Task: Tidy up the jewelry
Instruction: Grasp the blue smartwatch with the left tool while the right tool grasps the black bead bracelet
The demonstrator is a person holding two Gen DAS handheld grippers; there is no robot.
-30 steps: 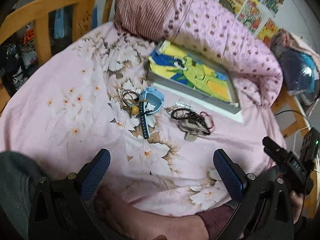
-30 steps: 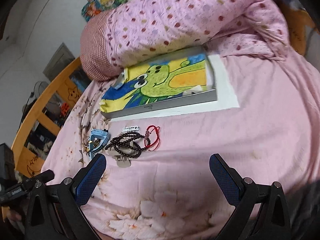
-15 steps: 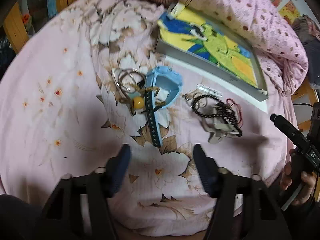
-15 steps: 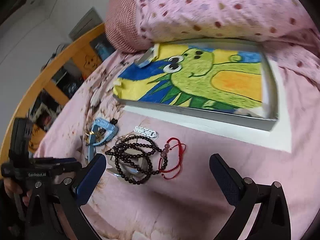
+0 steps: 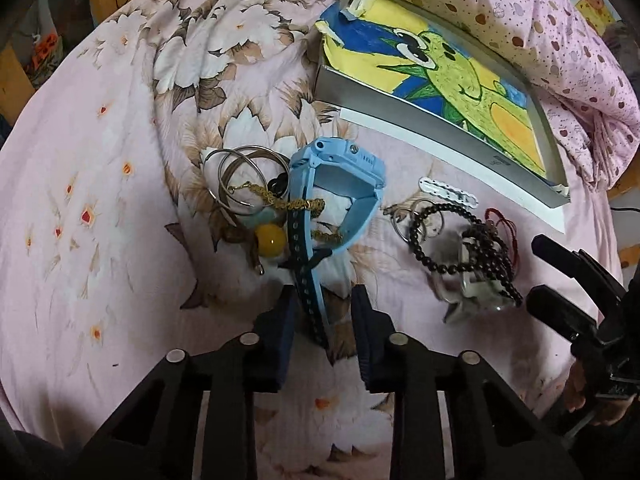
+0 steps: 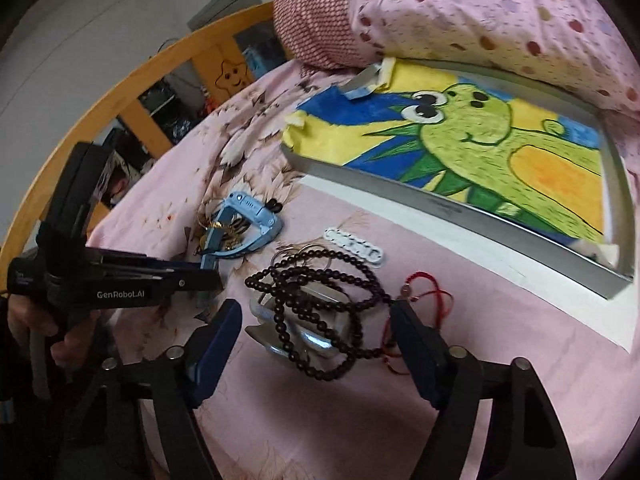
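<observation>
Both grippers have just been closing, our left gripper [image 5: 323,312] narrowed around the watch strap [image 5: 311,300] on the bed [image 5: 100,200], our right gripper [image 6: 316,332] half-open over the beads [image 6: 320,304], and the gold chain [image 5: 296,203] draped across the watch may drag along.

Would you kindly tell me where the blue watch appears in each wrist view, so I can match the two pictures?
Left wrist view: blue watch at centre, its strap running down between the left gripper's narrowed jaws.
Right wrist view: blue watch left of centre, above the dark bead string.
Shared landmark: the frog picture tray.
</observation>
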